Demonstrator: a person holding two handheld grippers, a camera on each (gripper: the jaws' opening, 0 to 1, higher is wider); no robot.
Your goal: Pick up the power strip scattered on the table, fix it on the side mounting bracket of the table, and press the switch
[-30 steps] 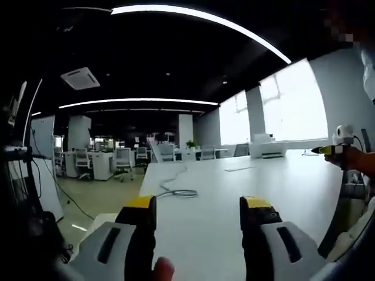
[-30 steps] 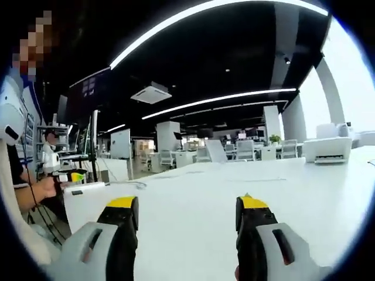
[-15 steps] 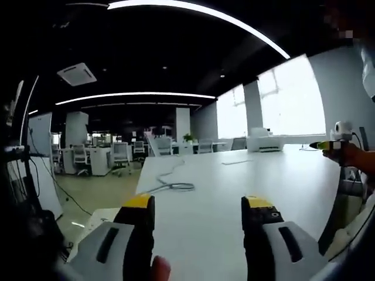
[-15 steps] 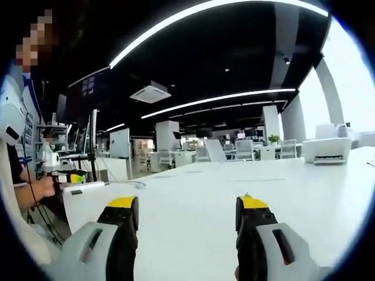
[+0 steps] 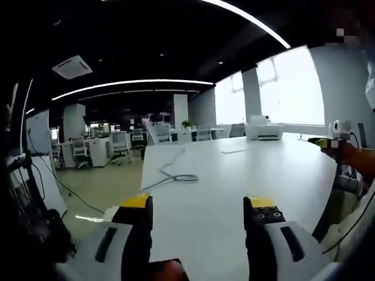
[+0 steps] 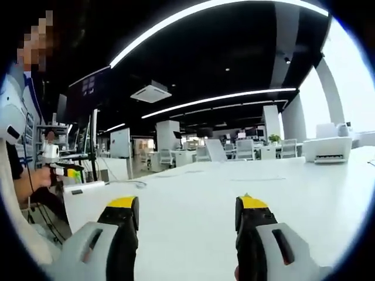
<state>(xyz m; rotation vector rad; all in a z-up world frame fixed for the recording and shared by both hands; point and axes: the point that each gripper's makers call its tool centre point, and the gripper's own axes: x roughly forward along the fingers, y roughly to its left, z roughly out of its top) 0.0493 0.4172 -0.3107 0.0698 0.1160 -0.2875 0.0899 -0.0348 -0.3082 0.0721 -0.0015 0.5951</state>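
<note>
My left gripper (image 5: 199, 205) stands open over the near end of a long white table (image 5: 234, 181), nothing between its yellow-tipped jaws. A grey cable (image 5: 176, 177) lies coiled on the table ahead of it and runs on toward the far end. My right gripper (image 6: 187, 205) is also open and empty above the same table (image 6: 199, 187). In the right gripper view a long white block (image 6: 88, 187), possibly the power strip, lies at the table's left corner with a thin cable (image 6: 132, 182) leading off it. The left gripper (image 6: 65, 172) hovers just above that block in a hand.
A thin flat strip (image 5: 237, 151) lies farther along the table. A white printer (image 5: 263, 127) sits at the far end by the windows. The right gripper (image 5: 328, 140) shows at the table's right edge, held by a hand. Office desks and chairs (image 6: 170, 159) fill the background.
The left gripper view has tipped down a little, showing more of the table. In the right gripper view the left gripper has risen slightly. Both grippers stay open.
</note>
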